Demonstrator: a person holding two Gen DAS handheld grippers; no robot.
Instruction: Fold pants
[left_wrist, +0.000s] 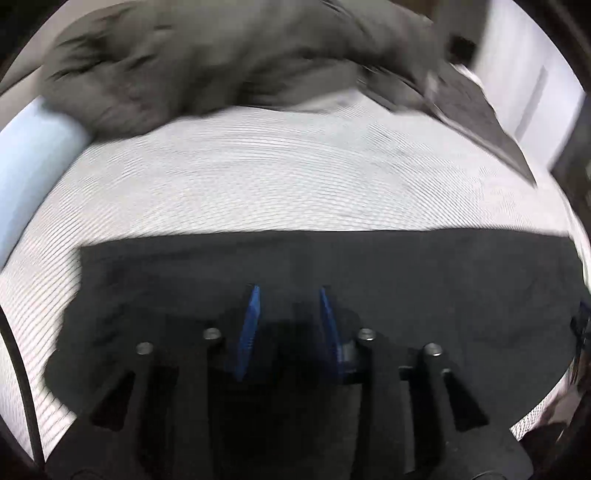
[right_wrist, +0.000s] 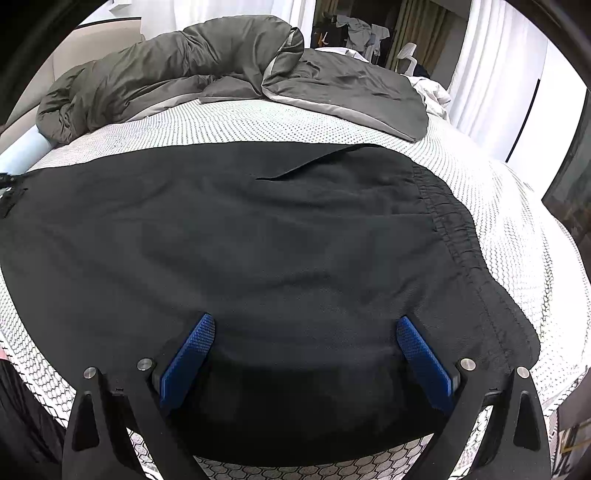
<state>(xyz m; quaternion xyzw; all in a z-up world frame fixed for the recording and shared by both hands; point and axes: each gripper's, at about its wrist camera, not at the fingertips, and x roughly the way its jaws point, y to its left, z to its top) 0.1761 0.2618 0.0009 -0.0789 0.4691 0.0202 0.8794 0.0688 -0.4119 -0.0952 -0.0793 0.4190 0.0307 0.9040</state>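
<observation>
The soft black pants (right_wrist: 258, 240) lie flat on the bed (right_wrist: 517, 236), which has a white dotted cover, and they look folded over once already, with the stretchy gathered waistband (right_wrist: 454, 236) lying on the right side in the right wrist view. The right claw (right_wrist: 304, 347) hangs just above the near edge of the pants with its blue bumpy pads (right_wrist: 192, 354) spread wide and nothing pinched between them. The left claw (left_wrist: 288, 328) is over the other end of the pants (left_wrist: 332, 280), and its blue pads (left_wrist: 249, 332) stand a little way apart; the picture there is blurry (so it is hard to be sure), but no cloth seems to be squeezed between them, so it looks let go. A big crumpled grey blanket (right_wrist: 229, 70) sits at the far side of the bed, well apart from the pants. My guess is that one fold is laid down and the next one is about to start. For that, both claws need to nip an edge of the pants and carry it across, keeping the cloth smooth so it does not bunch up.
</observation>
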